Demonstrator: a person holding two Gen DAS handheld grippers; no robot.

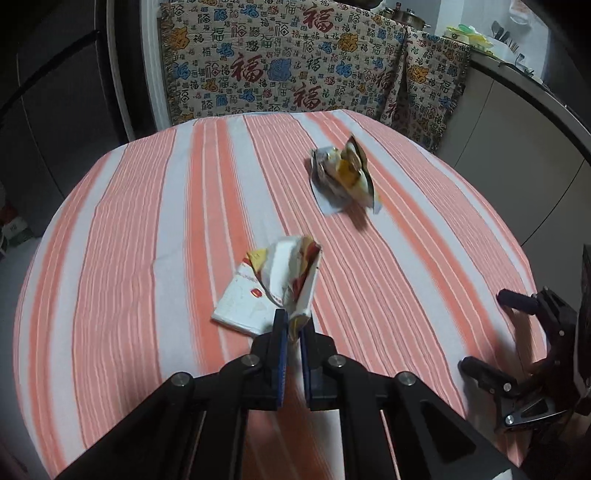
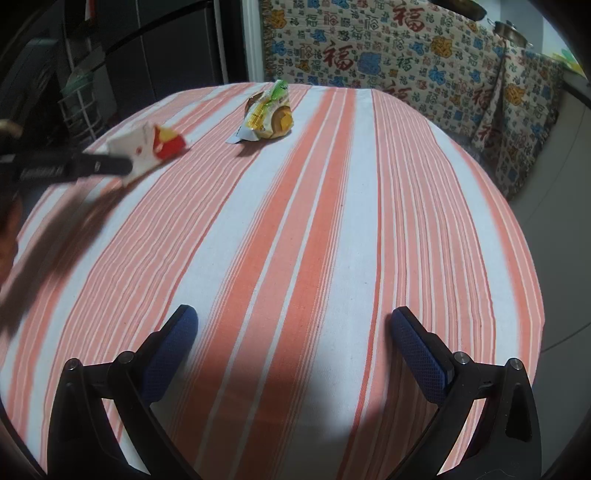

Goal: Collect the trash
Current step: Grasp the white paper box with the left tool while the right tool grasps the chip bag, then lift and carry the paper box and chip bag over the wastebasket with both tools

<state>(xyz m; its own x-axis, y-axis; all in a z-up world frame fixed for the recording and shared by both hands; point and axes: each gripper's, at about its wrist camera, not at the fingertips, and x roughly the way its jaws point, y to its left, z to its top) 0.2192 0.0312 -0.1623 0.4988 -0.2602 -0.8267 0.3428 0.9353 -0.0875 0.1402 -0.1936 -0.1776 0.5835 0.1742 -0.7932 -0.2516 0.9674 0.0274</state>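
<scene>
Striped orange-and-white cloth covers the table, and behind it hangs a patterned fabric printed with red and blue characters.

We find the white, red and yellow paper wrapper near the front of the table, pinched at its lower corner by the left hand-held gripper. Its blue pads are pressed close together on the paper. From the right wrist view the same wrapper appears blurred at the left edge of the table, and we cannot tell whether it is lifted clear of the cloth or touching it.

We note a second piece of trash, a crumpled foil snack packet with yellow and green print, lying on the cloth further back, well apart from the wrapper and from both grippers.

We record the right hand-held gripper at the near right of the table with its jaws spread wide and only bare cloth between them. Pots and kitchenware stand on a counter beyond the fabric, at the far right.
</scene>
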